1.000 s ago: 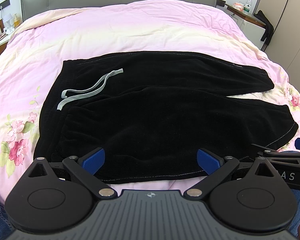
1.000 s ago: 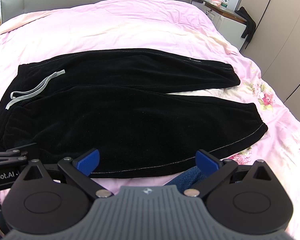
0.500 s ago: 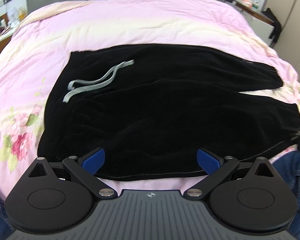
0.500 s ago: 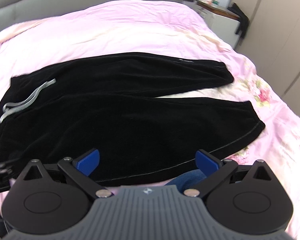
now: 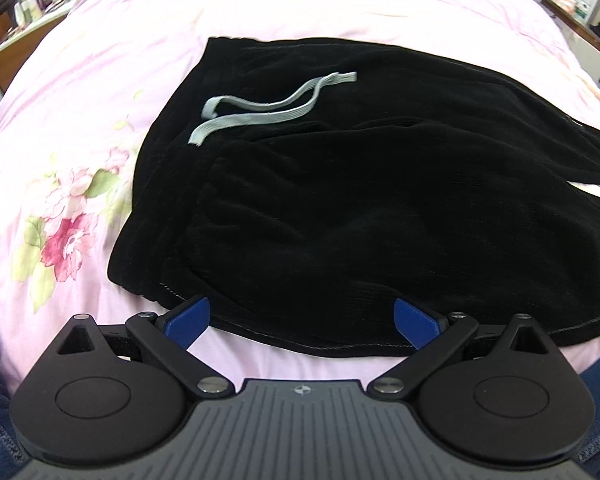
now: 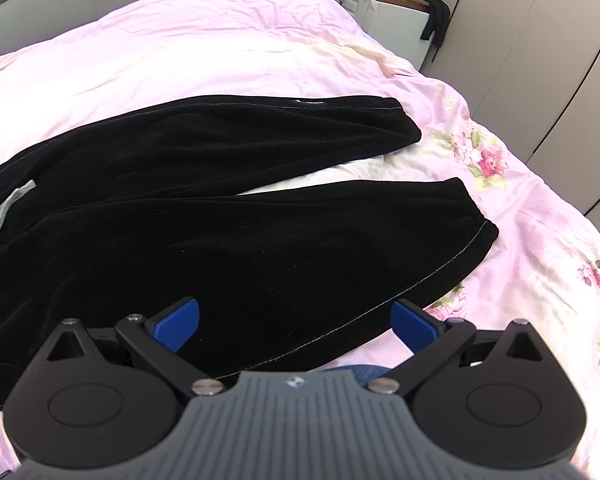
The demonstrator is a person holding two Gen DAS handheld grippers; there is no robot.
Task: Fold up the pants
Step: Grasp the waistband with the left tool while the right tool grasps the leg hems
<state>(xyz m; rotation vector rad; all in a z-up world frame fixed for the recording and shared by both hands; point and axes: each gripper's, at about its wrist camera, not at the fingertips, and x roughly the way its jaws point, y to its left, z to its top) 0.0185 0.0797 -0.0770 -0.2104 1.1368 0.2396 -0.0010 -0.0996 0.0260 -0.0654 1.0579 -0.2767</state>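
The black pants (image 5: 380, 200) lay spread flat on the pink floral bed (image 5: 100, 80), grey drawstring (image 5: 268, 108) at the waistband and both legs (image 6: 260, 148) stretched out apart. The left tongs (image 5: 302, 318) and the right tongs (image 6: 296, 320) stood wide and empty, hovering at the near hem.

Both views are lit brightly and evenly. The pink bedspread (image 5: 100, 80) is washed out by glare beyond the black pants (image 5: 360, 200), whose folds are lost in darkness. Edges are bent round and slightly blurred.
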